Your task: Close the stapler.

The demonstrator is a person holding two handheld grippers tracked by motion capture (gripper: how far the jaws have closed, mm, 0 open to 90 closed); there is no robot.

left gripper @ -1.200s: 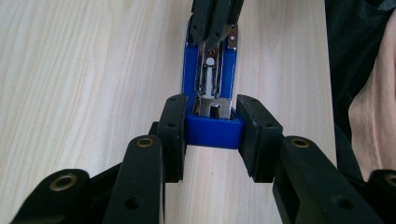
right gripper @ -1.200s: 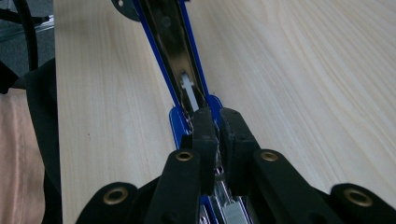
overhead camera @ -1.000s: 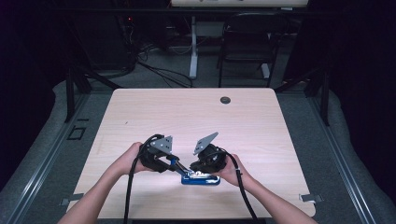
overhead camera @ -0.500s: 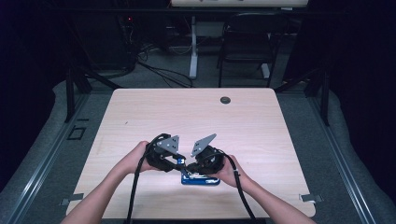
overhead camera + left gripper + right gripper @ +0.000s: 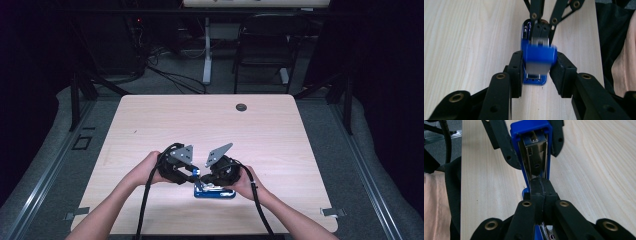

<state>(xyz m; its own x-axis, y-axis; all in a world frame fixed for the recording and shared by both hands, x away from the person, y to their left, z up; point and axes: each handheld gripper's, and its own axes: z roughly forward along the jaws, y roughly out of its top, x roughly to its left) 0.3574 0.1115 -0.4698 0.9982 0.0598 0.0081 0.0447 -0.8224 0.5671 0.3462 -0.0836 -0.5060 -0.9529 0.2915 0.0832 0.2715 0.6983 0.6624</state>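
Stapler work at the near edge of the table, both grippers on it.

From the high view I see the blue stapler on the wooden table, well short of the small dark disc at the far edge; a chair and floor cables stand beyond that disc. My left gripper and right gripper crowd over the stapler, hiding most of it. In the left gripper view, the jaws clamp the sides of the stapler's raised blue top, which is blurred, its base flat below. In the right gripper view, my jaws stand fully together at the stapler's rear, the metal staple channel exposed.
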